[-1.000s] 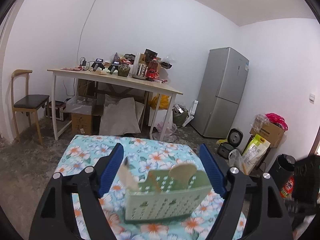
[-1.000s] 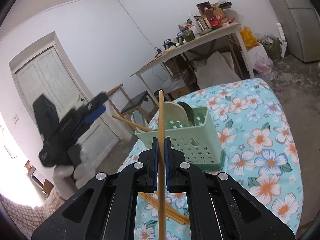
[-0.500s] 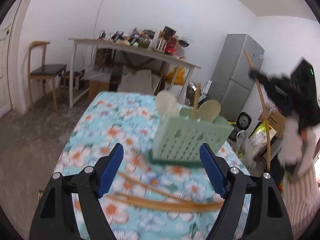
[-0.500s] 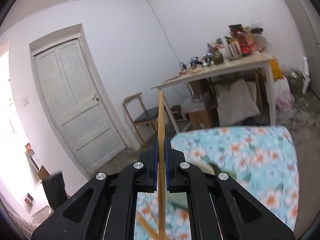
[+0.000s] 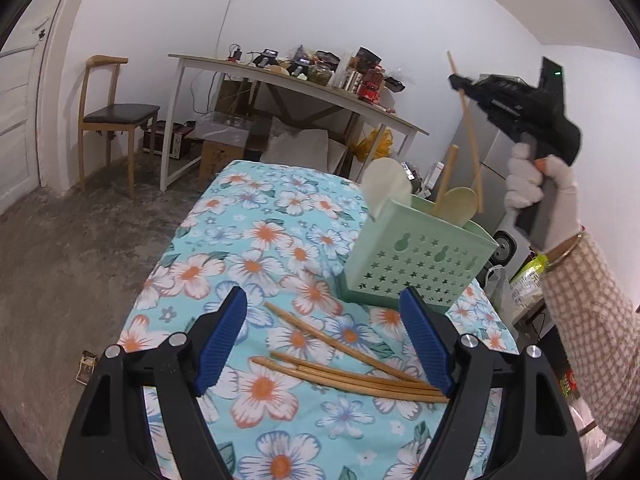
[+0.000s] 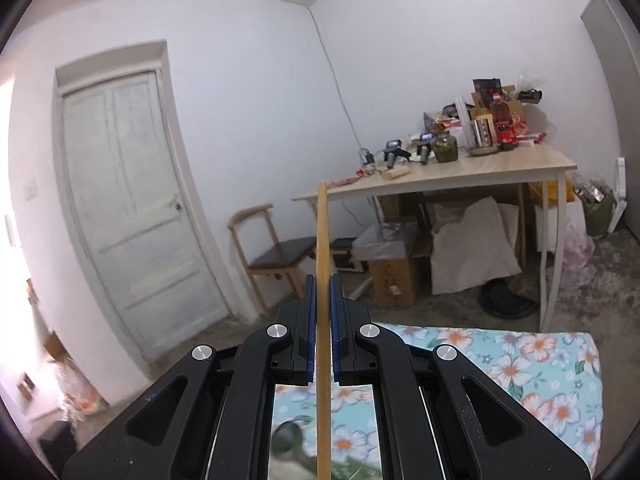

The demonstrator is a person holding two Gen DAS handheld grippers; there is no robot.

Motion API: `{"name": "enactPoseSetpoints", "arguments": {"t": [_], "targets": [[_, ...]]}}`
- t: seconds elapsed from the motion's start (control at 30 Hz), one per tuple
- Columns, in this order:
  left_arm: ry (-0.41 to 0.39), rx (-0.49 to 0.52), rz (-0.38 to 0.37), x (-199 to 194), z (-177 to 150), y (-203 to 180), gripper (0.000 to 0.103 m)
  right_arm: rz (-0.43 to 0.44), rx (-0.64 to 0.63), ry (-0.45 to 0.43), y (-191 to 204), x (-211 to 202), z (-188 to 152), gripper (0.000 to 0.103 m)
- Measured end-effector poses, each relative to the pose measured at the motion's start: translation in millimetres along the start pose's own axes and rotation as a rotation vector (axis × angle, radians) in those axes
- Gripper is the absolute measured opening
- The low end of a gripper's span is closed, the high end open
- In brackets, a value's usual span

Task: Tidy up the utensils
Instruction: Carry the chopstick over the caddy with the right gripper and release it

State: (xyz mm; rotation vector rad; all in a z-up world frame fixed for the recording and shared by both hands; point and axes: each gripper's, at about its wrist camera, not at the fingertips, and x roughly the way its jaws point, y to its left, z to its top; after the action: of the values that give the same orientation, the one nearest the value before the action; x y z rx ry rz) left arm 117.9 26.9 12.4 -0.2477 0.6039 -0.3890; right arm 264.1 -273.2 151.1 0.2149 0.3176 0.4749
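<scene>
A: Two grips?
B: My right hand-held gripper (image 6: 320,300), raised at two o'clock over the caddy (image 5: 416,256), clamps one chopstick (image 6: 322,280); its lower end is cut off.
A: Left?
B: My left hand-held gripper (image 5: 326,340) gapes, tilted down above loose chopsticks (image 5: 352,372) on the bench (image 5: 256,240).

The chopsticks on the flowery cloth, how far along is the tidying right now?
Partly done. The pale green perforated plastic caddy already holds two cream spoons and one wooden chopstick. In hand: the right gripper is shut on another chopstick, held above the caddy. Left: about four loose wooden chopsticks lie on the floral tablecloth, in front of the open left gripper.
</scene>
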Motion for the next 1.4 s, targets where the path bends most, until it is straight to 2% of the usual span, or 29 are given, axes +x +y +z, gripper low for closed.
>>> {"name": "enactPoseSetpoints", "arguments": {"t": [0.1,0.33,0.87,1.03,1.1,1.17,1.23,1.4], "targets": [[0.000,-0.008,0.007,-0.2,-0.4,5.6,0.076,-0.056,-0.031,0.033,-0.9,22.5,-8.7,0.005],[0.003,-0.023,0.010,1.3,-2.8,13.5,0.076,-0.130,-0.110,0.053,6.0,33.8,-19.0,0.005],[0.000,-0.030,0.005,1.4,-0.8,15.8,0.076,-0.160,-0.248,0.080,21.8,32.2,-38.7,0.005],[-0.005,-0.020,0.003,0.5,-0.1,12.2,0.076,-0.158,-0.280,0.094,28.5,17.7,-44.1,0.006],[-0.008,-0.017,0.003,-0.4,-0.4,10.8,0.076,-0.149,-0.280,0.095,30.8,7.0,-45.2,0.009],[-0.010,-0.016,0.001,-1.6,-0.4,10.1,0.076,-0.146,-0.279,0.090,33.2,-8.8,-46.8,0.019],[-0.012,-0.016,-0.002,-3.0,-0.7,9.0,0.076,-0.143,-0.264,0.084,33.7,-27.6,-48.6,0.023],[-0.016,-0.011,-0.010,-6.4,-1.5,5.0,0.076,-0.135,-0.157,0.085,29.9,-80.7,-62.6,0.036]]}}
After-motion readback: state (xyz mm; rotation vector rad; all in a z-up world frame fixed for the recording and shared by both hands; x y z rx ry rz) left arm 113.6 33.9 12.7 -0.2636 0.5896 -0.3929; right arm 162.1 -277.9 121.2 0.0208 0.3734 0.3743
